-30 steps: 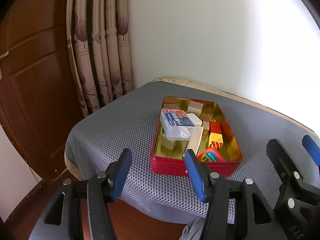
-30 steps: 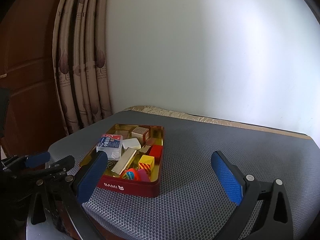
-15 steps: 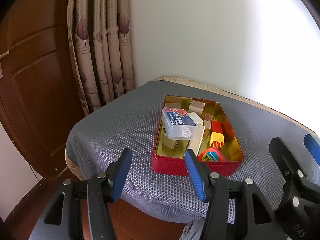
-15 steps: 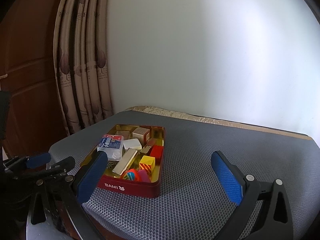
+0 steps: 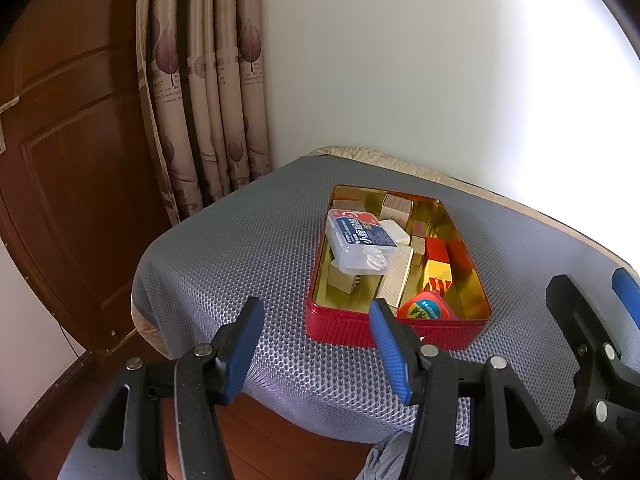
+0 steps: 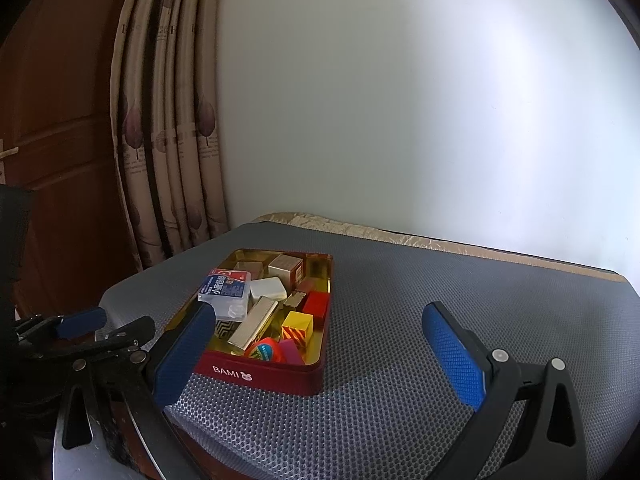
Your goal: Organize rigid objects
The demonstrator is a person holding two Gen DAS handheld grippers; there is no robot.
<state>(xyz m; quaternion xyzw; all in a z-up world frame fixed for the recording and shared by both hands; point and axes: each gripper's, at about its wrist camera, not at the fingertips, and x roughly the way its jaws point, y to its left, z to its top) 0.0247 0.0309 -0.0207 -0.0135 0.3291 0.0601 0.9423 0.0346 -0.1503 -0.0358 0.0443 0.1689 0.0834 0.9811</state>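
A red tin with a gold inside [image 5: 392,330] [image 6: 260,372] sits near the front left corner of the grey mat. It holds several small things: a clear plastic box with a blue label [image 5: 360,244] [image 6: 226,288], a white block [image 6: 269,288], a wooden cube [image 5: 396,208] [image 6: 285,266], a red block [image 6: 316,303], a yellow striped block [image 5: 437,278] [image 6: 297,328] and a round red-and-blue item [image 5: 425,309] [image 6: 262,351]. My left gripper [image 5: 316,350] is open and empty, in front of the tin. My right gripper [image 6: 320,354] is open and empty, wide apart, just right of the tin.
The grey mesh mat [image 6: 460,292] covers a table against a white wall [image 6: 400,100]. A patterned curtain [image 5: 204,92] and a brown wooden door [image 5: 68,152] stand to the left. The table's front edge drops to a wooden floor [image 5: 272,428].
Both grippers have drawn slightly back and up from the tin; the view has shifted a little. Both stay open and empty.
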